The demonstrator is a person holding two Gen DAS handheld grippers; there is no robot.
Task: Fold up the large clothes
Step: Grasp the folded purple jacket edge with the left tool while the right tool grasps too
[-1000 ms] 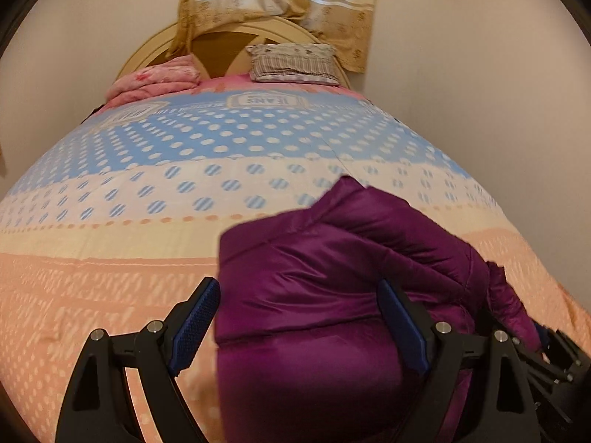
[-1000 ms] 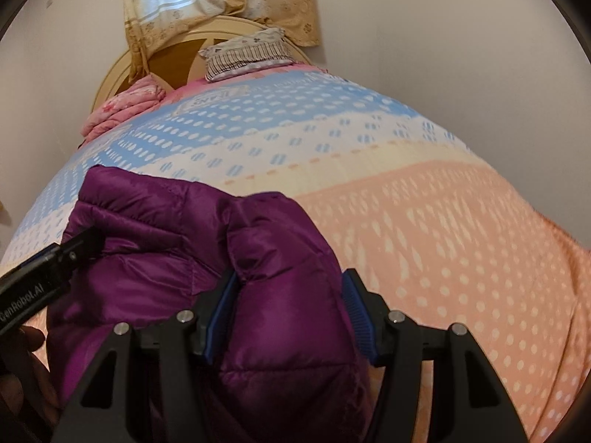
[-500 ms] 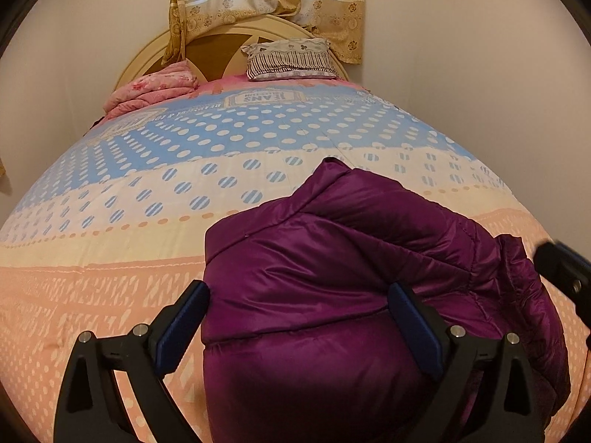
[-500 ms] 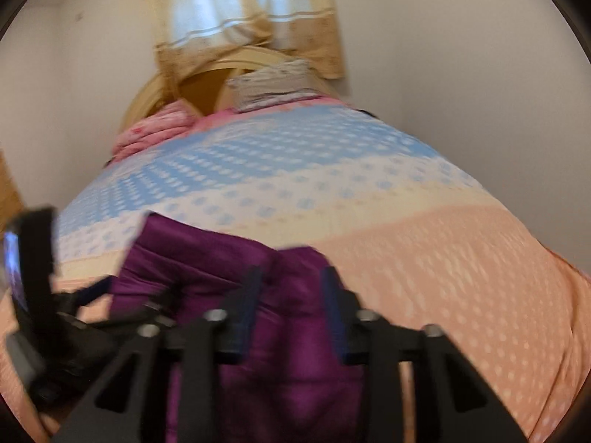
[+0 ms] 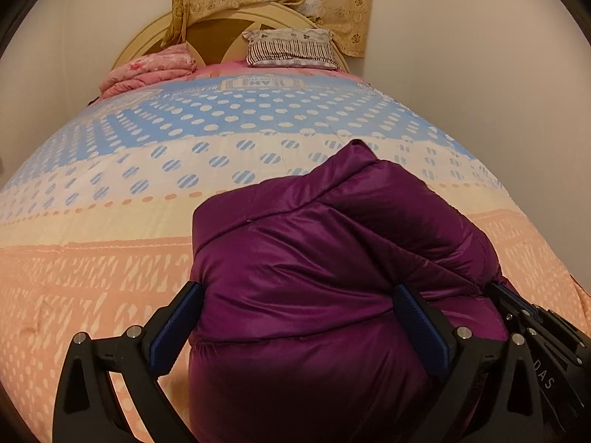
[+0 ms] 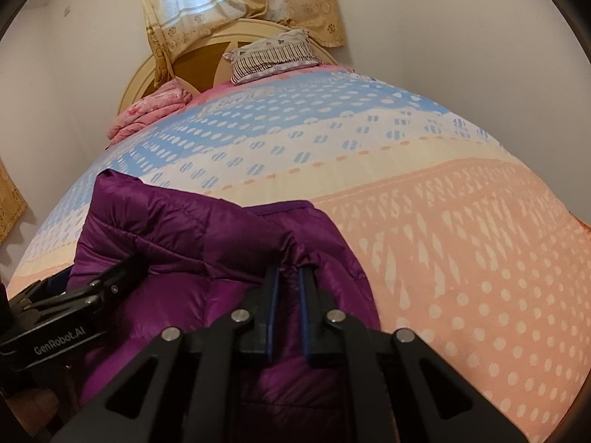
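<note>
The right gripper (image 6: 287, 284) is pinching a fold of the purple jacket (image 5: 332, 277) lying near the foot of the bed (image 5: 92, 258), while the left gripper (image 5: 299, 321) is opening wide astride it, so lifting should proceed slowly, keeping layers aligned.

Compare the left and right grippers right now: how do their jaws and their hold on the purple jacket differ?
The left gripper is spread wide and opening, straddling the jacket's bulk; the right gripper is nearly shut.
The left pads sit at the jacket's sides without squeezing; the right pinches a thin fold at its edge.
Both point down at the same folded jacket on the bed.
</note>
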